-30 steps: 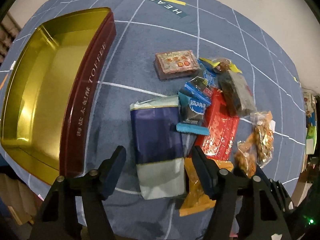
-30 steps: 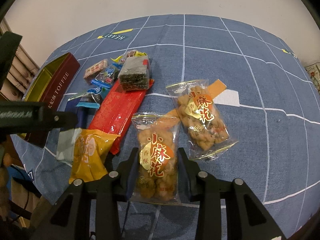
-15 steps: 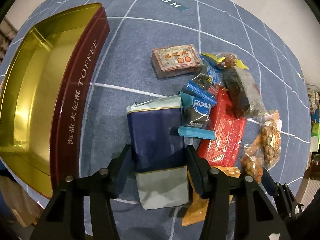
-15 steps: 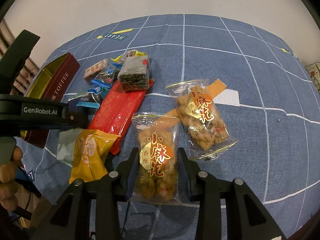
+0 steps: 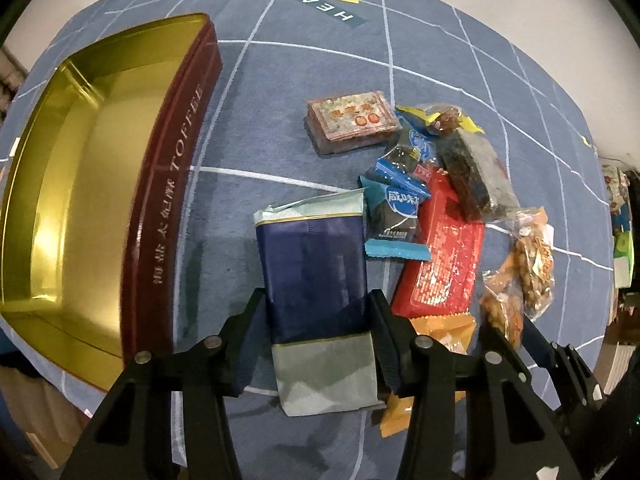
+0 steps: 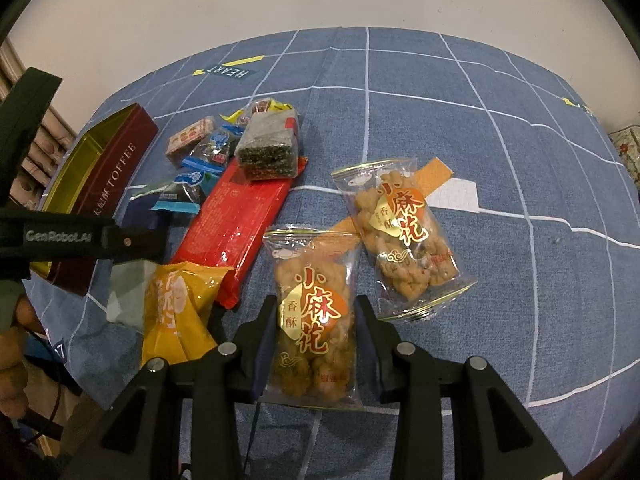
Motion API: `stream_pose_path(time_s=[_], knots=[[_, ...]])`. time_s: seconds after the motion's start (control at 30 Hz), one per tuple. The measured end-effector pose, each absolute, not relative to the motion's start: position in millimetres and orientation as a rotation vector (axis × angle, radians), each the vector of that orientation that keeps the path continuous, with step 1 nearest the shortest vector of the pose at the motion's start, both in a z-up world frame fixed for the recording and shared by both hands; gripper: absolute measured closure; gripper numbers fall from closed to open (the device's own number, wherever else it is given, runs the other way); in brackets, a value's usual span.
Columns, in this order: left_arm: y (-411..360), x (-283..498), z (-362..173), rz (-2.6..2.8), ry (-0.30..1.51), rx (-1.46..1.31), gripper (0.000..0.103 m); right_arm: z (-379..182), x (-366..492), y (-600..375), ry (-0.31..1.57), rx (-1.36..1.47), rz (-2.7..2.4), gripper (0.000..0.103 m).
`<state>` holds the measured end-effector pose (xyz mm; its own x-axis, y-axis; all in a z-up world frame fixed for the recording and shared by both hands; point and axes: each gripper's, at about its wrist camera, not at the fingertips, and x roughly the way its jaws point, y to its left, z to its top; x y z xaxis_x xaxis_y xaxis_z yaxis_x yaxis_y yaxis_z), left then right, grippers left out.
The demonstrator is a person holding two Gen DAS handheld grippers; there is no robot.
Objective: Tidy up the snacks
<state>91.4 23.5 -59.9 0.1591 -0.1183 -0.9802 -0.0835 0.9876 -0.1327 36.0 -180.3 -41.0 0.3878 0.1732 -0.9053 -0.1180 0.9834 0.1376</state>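
Observation:
My left gripper (image 5: 318, 322) is shut on a navy and silver snack packet (image 5: 316, 280), fingers pressing both its sides, on the blue cloth. An open gold toffee tin (image 5: 168, 200) with a maroon wall lies to its left. My right gripper (image 6: 314, 328) is shut on a clear bag of fried dough twists (image 6: 314, 320). A second twist bag (image 6: 404, 232) lies just right of it. A red packet (image 6: 236, 216), a yellow packet (image 6: 176, 312), a dark seaweed bar (image 6: 270, 148) and blue wrapped sweets (image 5: 394, 212) lie between the grippers.
A brown boxed snack (image 5: 352, 120) lies at the far side of the pile. A "HEART" label (image 5: 312, 0) marks the cloth's far edge by the pale wall. Bare blue cloth (image 6: 500, 120) stretches right of the snacks. Clutter (image 5: 620, 220) sits beyond the right edge.
My left gripper moved forward over the navy packet and closed its fingers onto its sides. The right gripper stayed still on the twist bag.

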Motion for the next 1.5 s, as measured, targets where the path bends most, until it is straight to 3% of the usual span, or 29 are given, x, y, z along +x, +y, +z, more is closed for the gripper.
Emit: stream_pose_path(time_s=[0.47, 0.83, 1.2, 1.5], knots=[[31.3, 81.6, -17.8, -0.096, 1.362, -0.116, 0.057, -42.0, 38.7, -173.2, 1.183, 0.010, 0.164, 0.065], [100.9, 94.6, 29.0, -0.002, 1.250, -0.023, 0.057, -42.9, 41.0, -169.7, 1.197, -0.010, 0.148, 0.065], [183.1, 105.3, -11.8, 0.088, 1.313, 0.057, 0.057, -45.3, 46.5, -165.2, 1.219, -0.030, 0.127, 0.065], [190.4, 102.7, -38.8, 0.090, 1.361, 0.189, 0.057, -48.5, 48.6, -163.8, 1.233, -0.031, 0.115, 0.065]])
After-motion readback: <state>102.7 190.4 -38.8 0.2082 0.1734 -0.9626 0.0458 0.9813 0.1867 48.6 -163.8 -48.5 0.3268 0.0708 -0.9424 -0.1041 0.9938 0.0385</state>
